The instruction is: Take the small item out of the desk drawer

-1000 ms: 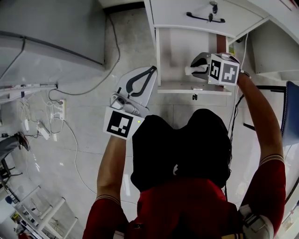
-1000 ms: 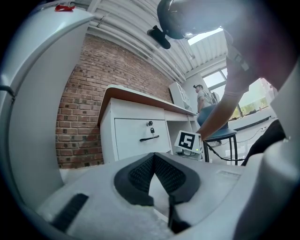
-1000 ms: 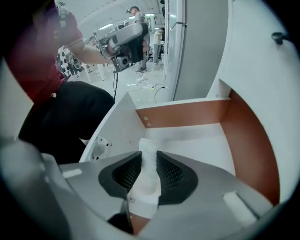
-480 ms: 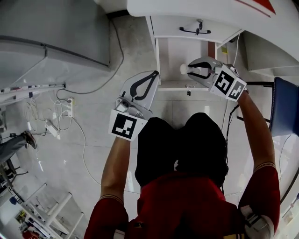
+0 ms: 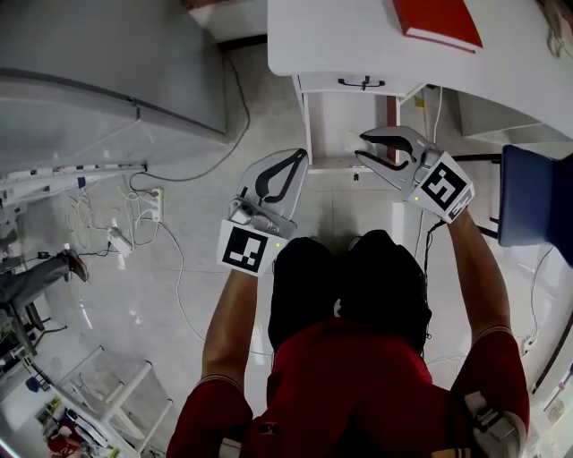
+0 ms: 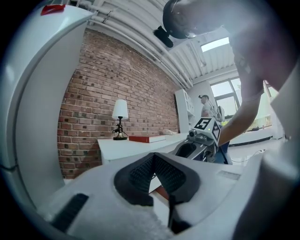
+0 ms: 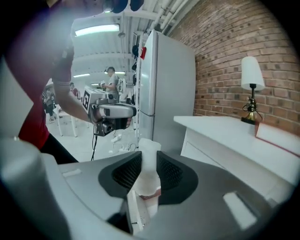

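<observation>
Over pale floor, in front of white tabletop (image 5: 340,40): left tongs (image 5: 299,156) hovering at left, tips pressing together, nothing between them. Drawer front (image 5: 358,83) with black handle sitting under tabletop edge, beyond both tongs. Right tongs (image 5: 360,146) hovering at right, apart from drawer front, pinching small white item (image 7: 148,165) between ribbed pads (image 7: 126,172); item poking up past tips. Red book (image 5: 439,20) lying on tabletop, far right.

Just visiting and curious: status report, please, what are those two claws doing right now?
Status: left gripper shut, empty. And right gripper shut on small white item. Item out of the open drawer. Nothing in the way.
</observation>
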The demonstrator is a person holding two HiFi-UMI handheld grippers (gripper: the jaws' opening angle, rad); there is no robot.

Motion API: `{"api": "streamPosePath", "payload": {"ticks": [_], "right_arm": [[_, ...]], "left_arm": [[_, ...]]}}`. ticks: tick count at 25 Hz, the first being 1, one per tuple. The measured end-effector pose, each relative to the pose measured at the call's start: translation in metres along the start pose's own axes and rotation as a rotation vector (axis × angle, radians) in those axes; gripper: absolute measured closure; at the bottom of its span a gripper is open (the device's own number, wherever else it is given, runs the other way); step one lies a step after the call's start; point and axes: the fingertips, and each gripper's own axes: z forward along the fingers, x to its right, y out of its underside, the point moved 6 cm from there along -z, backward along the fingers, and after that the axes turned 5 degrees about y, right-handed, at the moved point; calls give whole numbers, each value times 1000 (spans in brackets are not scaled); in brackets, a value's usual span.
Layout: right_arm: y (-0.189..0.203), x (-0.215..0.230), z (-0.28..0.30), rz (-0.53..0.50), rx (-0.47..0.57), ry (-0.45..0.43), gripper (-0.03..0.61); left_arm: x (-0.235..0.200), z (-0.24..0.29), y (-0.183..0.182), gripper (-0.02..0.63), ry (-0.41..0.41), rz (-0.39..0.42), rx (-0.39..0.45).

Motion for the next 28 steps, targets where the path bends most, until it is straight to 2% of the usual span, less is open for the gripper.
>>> {"api": "streamPosePath", "payload": {"ticks": [13,19,28], "right_arm": [[-169,-23,-102,149,309,123,463],[-204,-42,-154,174,367,180,463],[-234,-62,-206,208,495,283,463]], "left_arm": [[30,-20,-158,612,-21,-23,38],[57,-31,-207,612,-23,-22,58],[81,-47,-247,612,-17,10,70]]}}
